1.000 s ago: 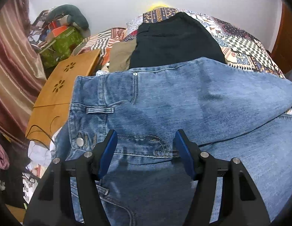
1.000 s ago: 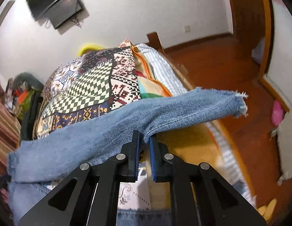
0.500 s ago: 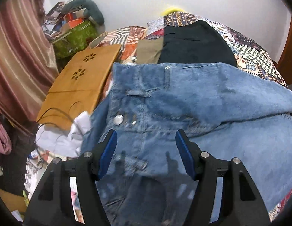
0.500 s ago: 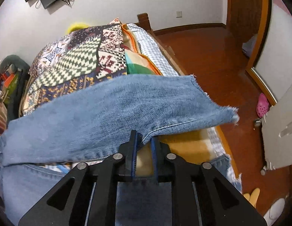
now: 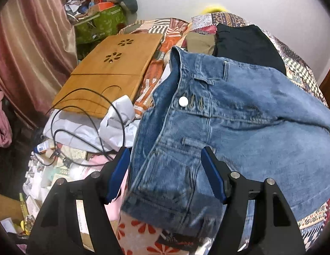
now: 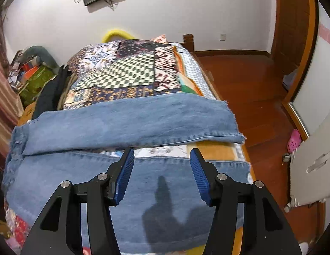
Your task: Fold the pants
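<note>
Blue jeans [image 5: 239,114] lie on the patchwork bed, waistband and white button toward the left edge. In the right wrist view one leg [image 6: 131,121] lies folded across the bed, its frayed hem at the right, with the other leg [image 6: 143,187] below it. My left gripper [image 5: 166,170] is open above the waist area, holding nothing. My right gripper [image 6: 161,170] is open just above the lower leg, near the folded leg's edge, holding nothing.
A wooden lap desk [image 5: 109,72], black cables [image 5: 88,114], white cloth and clutter lie left of the jeans. Black trousers [image 5: 248,42] and a tan garment [image 5: 200,42] lie beyond the waistband. The bed's right edge drops to a wooden floor [image 6: 256,89]; a white cabinet [image 6: 311,161] stands right.
My right gripper has opened and let go of the jeans leg, which now lies flat across the bed. My left gripper, still open, has drawn back toward the left, showing more clutter.
</note>
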A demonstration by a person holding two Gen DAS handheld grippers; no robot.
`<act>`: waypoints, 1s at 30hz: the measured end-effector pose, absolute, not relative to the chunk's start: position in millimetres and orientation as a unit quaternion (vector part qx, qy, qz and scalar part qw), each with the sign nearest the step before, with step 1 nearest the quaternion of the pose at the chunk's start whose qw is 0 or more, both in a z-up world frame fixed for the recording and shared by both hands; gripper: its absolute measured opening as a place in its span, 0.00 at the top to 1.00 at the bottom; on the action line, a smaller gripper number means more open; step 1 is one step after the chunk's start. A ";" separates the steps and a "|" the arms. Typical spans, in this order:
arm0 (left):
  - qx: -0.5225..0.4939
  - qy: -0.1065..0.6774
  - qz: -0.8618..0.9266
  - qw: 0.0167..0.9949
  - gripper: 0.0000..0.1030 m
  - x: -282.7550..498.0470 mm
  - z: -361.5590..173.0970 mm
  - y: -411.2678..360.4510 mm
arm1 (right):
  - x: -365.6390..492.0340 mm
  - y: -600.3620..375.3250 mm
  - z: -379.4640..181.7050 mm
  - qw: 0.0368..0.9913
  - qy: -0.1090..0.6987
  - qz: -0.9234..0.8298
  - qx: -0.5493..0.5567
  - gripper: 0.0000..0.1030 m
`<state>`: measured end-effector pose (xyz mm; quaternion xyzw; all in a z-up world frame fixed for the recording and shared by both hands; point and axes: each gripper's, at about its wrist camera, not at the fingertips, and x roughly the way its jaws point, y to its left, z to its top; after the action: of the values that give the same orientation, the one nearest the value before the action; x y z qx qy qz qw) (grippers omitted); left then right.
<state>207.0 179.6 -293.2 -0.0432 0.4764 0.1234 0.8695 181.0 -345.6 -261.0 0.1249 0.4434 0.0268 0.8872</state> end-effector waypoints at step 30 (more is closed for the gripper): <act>-0.063 0.529 0.033 0.846 0.32 445.5 -343.3 224.0 | 380.8 -56.8 -289.2 0.806 0.500 0.314 -0.034 0.35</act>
<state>445.5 224.0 -343.3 -0.0629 0.5288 0.0329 0.8458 380.8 -56.8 -289.2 -0.0345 0.5004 0.3136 0.8063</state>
